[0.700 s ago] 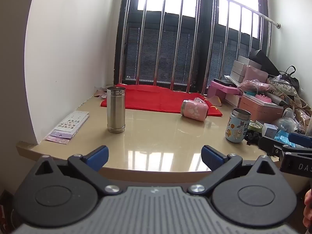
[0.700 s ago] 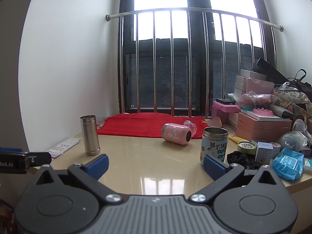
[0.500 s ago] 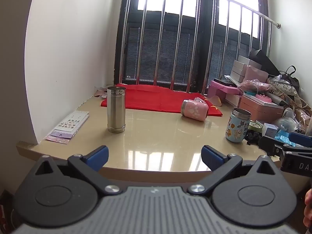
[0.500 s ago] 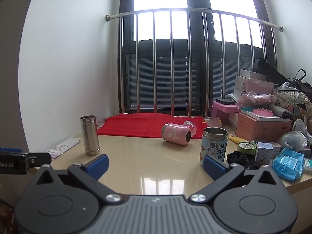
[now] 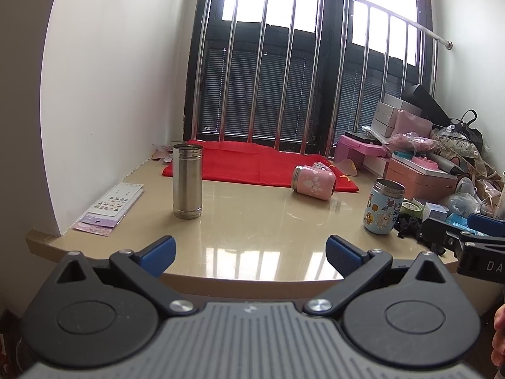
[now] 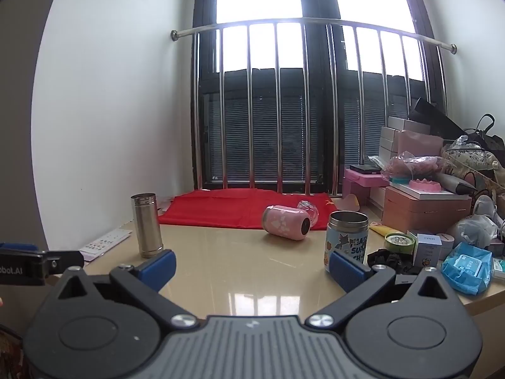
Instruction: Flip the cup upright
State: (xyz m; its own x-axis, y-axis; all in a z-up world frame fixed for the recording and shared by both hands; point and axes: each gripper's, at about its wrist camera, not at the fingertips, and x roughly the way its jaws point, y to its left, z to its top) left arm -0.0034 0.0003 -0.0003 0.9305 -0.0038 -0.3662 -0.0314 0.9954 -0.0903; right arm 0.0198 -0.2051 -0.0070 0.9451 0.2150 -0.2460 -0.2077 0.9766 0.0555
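A pink cup (image 5: 313, 183) with white paw prints lies on its side on the beige table (image 5: 252, 221), at the edge of a red cloth (image 5: 252, 164). It also shows in the right wrist view (image 6: 285, 222). My left gripper (image 5: 251, 252) is open and empty, held at the table's near edge, far from the cup. My right gripper (image 6: 252, 267) is open and empty, also at the near edge. Each gripper's body shows at the side of the other's view.
A tall steel cup (image 5: 187, 180) stands upright at the left. A blue cartoon cup (image 5: 382, 207) stands upright at the right. Sticker sheets (image 5: 110, 203) lie by the left wall. Boxes, bags and clutter (image 6: 442, 208) fill the right side. A barred window is behind.
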